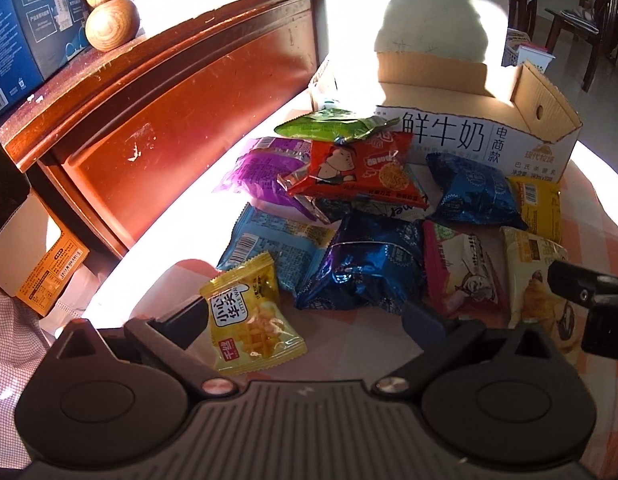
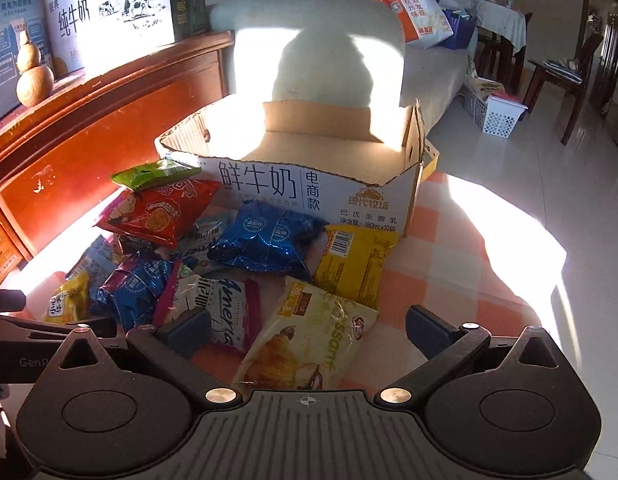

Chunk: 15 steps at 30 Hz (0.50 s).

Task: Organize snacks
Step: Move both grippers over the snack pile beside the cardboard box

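Several snack packets lie in a pile on a checked cloth in front of an open, empty cardboard milk box [image 1: 481, 140] [image 2: 309, 188]. My left gripper [image 1: 305, 320] is open, low over the cloth, with a small yellow packet [image 1: 249, 320] between its fingers, touching the left one. A blue foil packet [image 1: 361, 268] lies just ahead. My right gripper [image 2: 309, 332] is open over a pale croissant packet [image 2: 309, 340]. A yellow packet [image 2: 353, 264], a blue foil packet [image 2: 269, 240] and a red packet [image 2: 157, 212] lie beyond it. The right gripper shows at the left wrist view's right edge [image 1: 589, 300].
A red-brown wooden headboard [image 1: 169, 100] runs along the left, with a wooden gourd [image 1: 109, 12] and milk cartons on its ledge. The cloth's edge [image 2: 509, 264] drops off to a tiled floor at the right, with a white basket [image 2: 501, 116] and a chair [image 2: 565, 76] beyond.
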Motion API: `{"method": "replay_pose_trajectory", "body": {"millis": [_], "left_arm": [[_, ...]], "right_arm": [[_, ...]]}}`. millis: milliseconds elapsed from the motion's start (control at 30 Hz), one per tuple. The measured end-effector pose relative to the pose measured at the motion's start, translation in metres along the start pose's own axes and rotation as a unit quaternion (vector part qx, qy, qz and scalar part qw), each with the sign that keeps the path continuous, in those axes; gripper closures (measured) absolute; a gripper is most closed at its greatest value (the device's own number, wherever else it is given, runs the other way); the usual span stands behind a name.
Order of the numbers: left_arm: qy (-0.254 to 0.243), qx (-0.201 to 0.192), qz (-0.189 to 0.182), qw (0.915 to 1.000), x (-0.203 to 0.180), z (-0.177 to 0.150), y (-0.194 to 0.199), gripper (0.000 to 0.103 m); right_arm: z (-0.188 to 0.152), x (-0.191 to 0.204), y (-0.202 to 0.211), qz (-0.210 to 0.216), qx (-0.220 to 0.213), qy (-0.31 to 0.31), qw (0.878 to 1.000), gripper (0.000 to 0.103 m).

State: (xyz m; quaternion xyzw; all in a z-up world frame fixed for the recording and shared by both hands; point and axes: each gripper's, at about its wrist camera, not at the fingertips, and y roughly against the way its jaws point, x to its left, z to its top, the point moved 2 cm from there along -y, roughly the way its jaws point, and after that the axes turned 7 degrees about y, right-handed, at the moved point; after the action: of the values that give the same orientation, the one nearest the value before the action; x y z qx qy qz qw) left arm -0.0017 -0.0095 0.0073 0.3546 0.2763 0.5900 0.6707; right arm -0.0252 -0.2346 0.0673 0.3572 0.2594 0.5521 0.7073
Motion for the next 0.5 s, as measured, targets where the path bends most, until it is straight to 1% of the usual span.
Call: {"method": "replay_pose_trajectory", "body": {"millis": [67,200,333,400,500], "left_arm": [[-0.008,0.001,0.002,1.0,-0.001,0.005,0.005,0.001],[-0.032,-0.001,-0.007,0.9994,0.001,0.022,0.011,0.001],[-0.039,-0.011,-0.009,0.9991,0.003,0.042,0.013,0.001],[-0.038,-0.012,-0.012,0.9991,0.003,0.048,0.01,0.001],[-0.034,0.001,-0.026,0.9991,0.002,0.048,0.0,0.001]], "right_arm": [[0.002,-0.009,0.003,-0.005,0.013,-0.023,1.0,0.0],[0.011,-0.017,0.002,-0.016,0.025,-0.012,0.999,0.0],[0.022,-0.022,-0.009,-0.012,0.045,-0.034,0.998,0.0],[0.028,-0.017,-0.015,-0.021,0.052,-0.022,0.998,0.0],[0.032,-0.007,-0.02,-0.036,0.045,0.012,0.998,0.0]]}}
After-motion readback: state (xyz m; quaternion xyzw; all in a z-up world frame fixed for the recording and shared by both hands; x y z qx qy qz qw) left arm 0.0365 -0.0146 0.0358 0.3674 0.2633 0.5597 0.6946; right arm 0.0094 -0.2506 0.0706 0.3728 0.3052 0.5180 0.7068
